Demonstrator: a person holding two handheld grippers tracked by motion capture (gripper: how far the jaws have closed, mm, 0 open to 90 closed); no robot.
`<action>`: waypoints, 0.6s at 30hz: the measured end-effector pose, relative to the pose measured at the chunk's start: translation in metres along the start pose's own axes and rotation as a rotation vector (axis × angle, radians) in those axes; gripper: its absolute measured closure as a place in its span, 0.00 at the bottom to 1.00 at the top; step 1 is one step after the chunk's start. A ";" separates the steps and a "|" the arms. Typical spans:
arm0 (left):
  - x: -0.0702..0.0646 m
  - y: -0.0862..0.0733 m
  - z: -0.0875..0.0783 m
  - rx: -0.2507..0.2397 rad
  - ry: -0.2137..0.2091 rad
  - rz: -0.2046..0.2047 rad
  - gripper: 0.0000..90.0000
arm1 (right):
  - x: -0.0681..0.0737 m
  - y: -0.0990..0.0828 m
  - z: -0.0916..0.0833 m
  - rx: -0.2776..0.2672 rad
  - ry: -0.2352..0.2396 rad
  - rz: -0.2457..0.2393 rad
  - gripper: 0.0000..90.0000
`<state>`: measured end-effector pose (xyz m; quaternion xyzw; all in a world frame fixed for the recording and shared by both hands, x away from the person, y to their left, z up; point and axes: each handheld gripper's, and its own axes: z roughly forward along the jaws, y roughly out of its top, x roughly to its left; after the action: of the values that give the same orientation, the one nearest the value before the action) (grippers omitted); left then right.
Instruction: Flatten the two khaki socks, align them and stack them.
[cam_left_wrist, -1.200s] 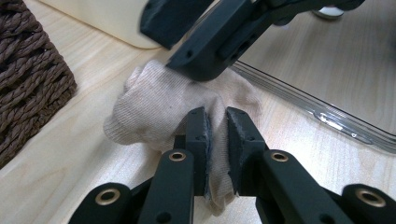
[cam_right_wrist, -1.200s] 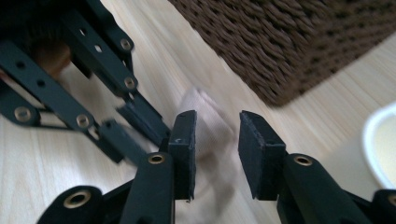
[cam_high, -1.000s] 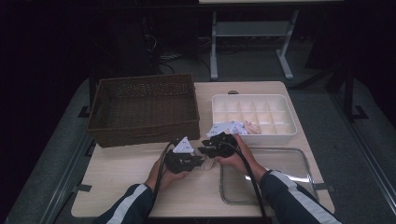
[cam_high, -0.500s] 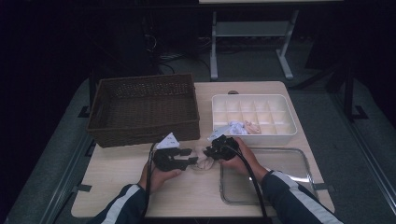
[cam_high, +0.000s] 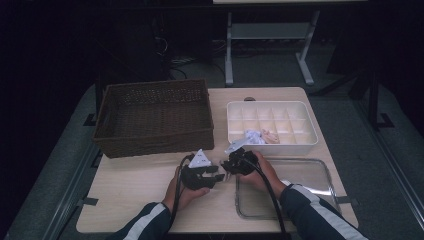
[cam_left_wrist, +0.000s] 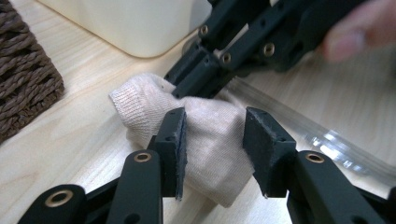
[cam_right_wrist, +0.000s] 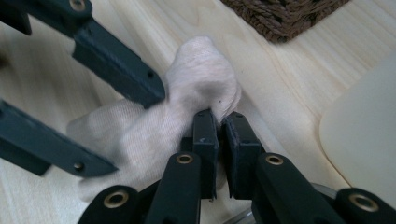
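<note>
The table (cam_high: 140, 200) carries a wicker basket (cam_high: 152, 117), a white divided box (cam_high: 272, 125) and a clear tray (cam_high: 300, 172), its near edge hidden by the person's sleeves. Just in front of the box, a beige sock (cam_left_wrist: 210, 135) lies on the wood between both grippers; from above it is barely visible. The right gripper (cam_right_wrist: 219, 123) has pinched one fold tightly. The left gripper (cam_left_wrist: 212, 140) straddles the sock, jaws part open and just closing slightly, its pads not clearly pressing.
</note>
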<state>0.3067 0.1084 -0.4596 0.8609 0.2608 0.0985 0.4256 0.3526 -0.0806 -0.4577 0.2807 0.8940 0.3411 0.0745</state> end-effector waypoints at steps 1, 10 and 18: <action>0.000 0.000 0.000 0.001 -0.004 0.000 0.67 | -0.001 0.000 0.000 -0.001 0.002 -0.006 0.92; 0.002 -0.002 -0.001 0.009 -0.020 0.027 0.81 | -0.004 0.007 -0.021 -0.079 0.026 -0.041 0.72; 0.004 -0.006 -0.006 0.041 -0.025 0.070 0.82 | -0.005 0.006 -0.011 -0.049 0.089 0.002 0.58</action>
<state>0.3055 0.1170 -0.4608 0.8793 0.2269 0.0971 0.4073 0.3561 -0.0865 -0.4460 0.2641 0.8876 0.3751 0.0410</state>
